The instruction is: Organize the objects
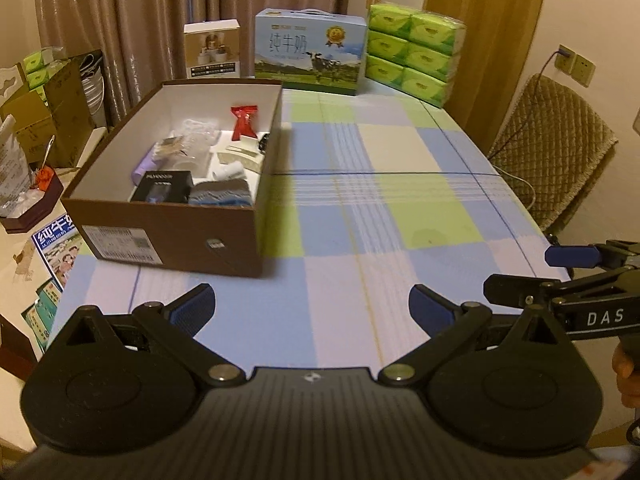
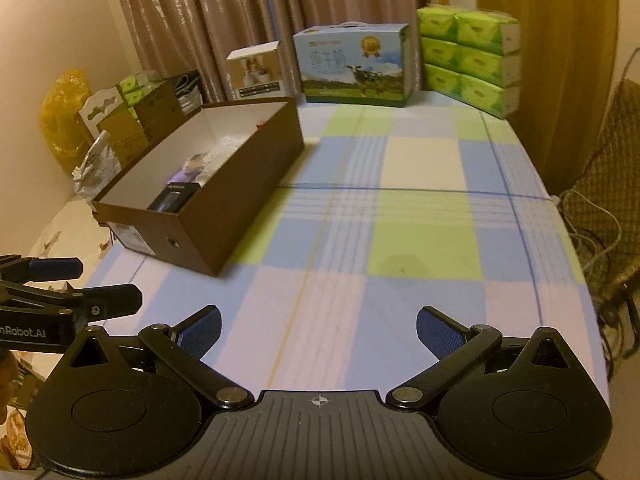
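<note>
Brown curtains (image 1: 132,20) behind checkered table (image 1: 400,208), quilted chair (image 1: 556,140).

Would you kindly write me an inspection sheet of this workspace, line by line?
Surface: table under a blue, green and white checked cloth.
Job's things: open brown shoebox on the table's left side, holding a black box, a red packet, folded cloth and other small items.
Clutter: milk carton, green tissue packs and a small white box along the far edge.
Grippers: left gripper and right gripper both open, holding nothing, above the near edge.
Cables: a cable runs from the wall socket; loose cables lie by the chair.
Surroundings: curtains, cushioned chair, cartons at left.
</note>
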`<state>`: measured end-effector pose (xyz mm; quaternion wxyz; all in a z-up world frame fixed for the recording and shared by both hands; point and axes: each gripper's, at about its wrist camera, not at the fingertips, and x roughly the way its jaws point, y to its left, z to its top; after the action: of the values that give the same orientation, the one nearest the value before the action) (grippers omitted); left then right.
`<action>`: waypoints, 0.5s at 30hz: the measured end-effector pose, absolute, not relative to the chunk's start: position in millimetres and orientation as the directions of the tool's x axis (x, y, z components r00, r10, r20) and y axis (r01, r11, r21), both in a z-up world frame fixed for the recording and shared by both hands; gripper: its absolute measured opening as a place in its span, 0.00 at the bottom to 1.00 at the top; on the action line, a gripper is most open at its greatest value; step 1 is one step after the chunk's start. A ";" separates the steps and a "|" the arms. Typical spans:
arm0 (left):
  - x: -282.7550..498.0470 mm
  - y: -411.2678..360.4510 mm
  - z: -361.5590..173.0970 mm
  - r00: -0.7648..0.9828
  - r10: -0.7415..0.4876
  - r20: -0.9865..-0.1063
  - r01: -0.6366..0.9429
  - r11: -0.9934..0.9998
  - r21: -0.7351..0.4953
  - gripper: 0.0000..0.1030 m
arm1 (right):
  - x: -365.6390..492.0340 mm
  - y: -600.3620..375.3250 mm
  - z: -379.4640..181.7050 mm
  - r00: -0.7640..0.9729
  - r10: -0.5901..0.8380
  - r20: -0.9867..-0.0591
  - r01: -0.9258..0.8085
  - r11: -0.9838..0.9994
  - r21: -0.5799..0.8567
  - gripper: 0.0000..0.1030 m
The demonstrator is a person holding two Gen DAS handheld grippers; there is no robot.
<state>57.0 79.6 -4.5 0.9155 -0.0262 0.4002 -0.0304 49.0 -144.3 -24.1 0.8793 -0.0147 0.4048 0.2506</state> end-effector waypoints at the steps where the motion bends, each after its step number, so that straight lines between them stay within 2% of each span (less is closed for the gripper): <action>1: 52.2 75.5 -4.6 0.677 -0.079 -0.732 0.037 0.997 -0.073 0.99 | 45.1 -149.7 -23.8 0.548 0.427 -0.719 -0.448 0.876 0.178 0.98; 15: 14.9 45.1 -7.0 0.678 -0.080 -0.731 0.046 0.997 -0.066 0.99 | 12.4 -187.1 -18.5 0.568 0.411 -0.713 -0.422 0.889 0.177 0.98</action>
<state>14.9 45.1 -7.0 0.9157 -0.0211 0.3998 -0.0344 12.4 -187.1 -18.5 0.8855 -0.0067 0.4006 0.2353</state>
